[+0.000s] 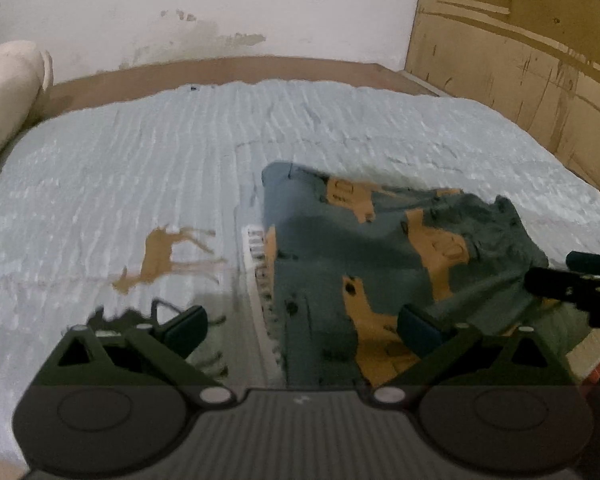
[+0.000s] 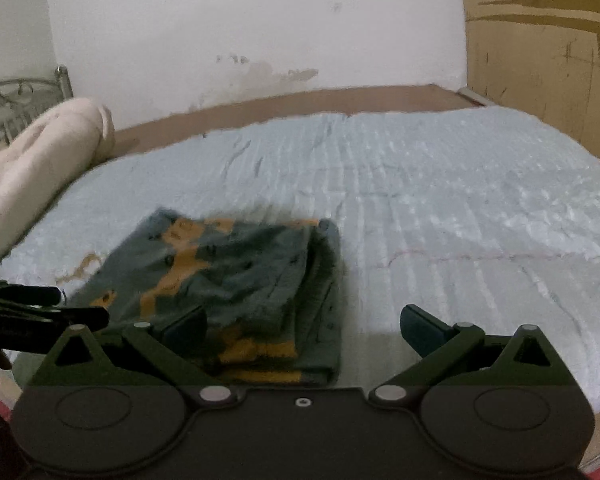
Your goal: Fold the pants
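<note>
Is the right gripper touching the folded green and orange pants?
Apart. In the right wrist view, the open right gripper hangs empty above the light blue quilt, the folded green and orange pants lying flat beyond.

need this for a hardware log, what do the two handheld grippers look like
Both look the same build: dark olive-green linkage arms with triangular cut-outs and silver pivot pins, on a black base with two round discs. The fingers carry dark blue-black pads. The left gripper has a ribbed centre panel; the right gripper has a smooth one with a small screw. No cables or sleeves show.
</note>
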A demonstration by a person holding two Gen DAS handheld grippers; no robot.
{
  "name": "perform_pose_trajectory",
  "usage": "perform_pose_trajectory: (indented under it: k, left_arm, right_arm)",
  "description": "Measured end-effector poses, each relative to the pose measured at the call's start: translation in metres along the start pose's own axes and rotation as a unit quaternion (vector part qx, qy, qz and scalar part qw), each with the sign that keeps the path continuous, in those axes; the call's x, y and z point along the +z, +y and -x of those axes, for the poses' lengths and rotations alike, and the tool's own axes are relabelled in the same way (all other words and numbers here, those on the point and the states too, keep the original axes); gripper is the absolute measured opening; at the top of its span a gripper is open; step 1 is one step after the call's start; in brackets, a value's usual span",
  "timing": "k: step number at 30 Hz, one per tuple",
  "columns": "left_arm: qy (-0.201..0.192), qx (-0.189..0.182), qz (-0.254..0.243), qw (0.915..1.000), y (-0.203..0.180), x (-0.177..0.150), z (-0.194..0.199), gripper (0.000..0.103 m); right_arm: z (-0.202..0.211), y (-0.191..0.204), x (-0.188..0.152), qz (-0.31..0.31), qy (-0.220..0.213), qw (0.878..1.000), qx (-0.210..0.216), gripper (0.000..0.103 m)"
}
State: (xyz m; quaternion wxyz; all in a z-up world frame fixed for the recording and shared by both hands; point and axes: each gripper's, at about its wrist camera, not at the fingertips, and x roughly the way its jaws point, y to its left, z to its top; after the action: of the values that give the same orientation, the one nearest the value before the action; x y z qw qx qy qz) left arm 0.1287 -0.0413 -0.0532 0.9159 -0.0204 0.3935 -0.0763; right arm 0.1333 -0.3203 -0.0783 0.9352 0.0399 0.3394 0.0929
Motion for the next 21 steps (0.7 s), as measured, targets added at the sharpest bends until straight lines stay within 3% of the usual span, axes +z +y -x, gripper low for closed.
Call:
perform_pose_trajectory:
  k: [3, 11, 21]
  left_arm:
    - [0.003, -0.002, 0.009, 1.0000, 0.002, -0.006, -0.001, 0.102]
    - [0.012, -0.004, 0.005, 0.9999, 0.001, -0.011, 0.008, 0.103]
    - [0.018, -0.017, 0.015, 0.9996, 0.006, -0.010, 0.018, 0.103]
  right_arm:
    - [-0.006, 0.002, -0.008, 0.004, 0.023, 1.000, -0.011, 0.102]
    - [0.005, 0.000, -0.014, 0.007, 0.018, 1.000, -0.014, 0.102]
    - [0.016, -0.004, -0.016, 0.006, 0.010, 1.000, 0.023, 0.102]
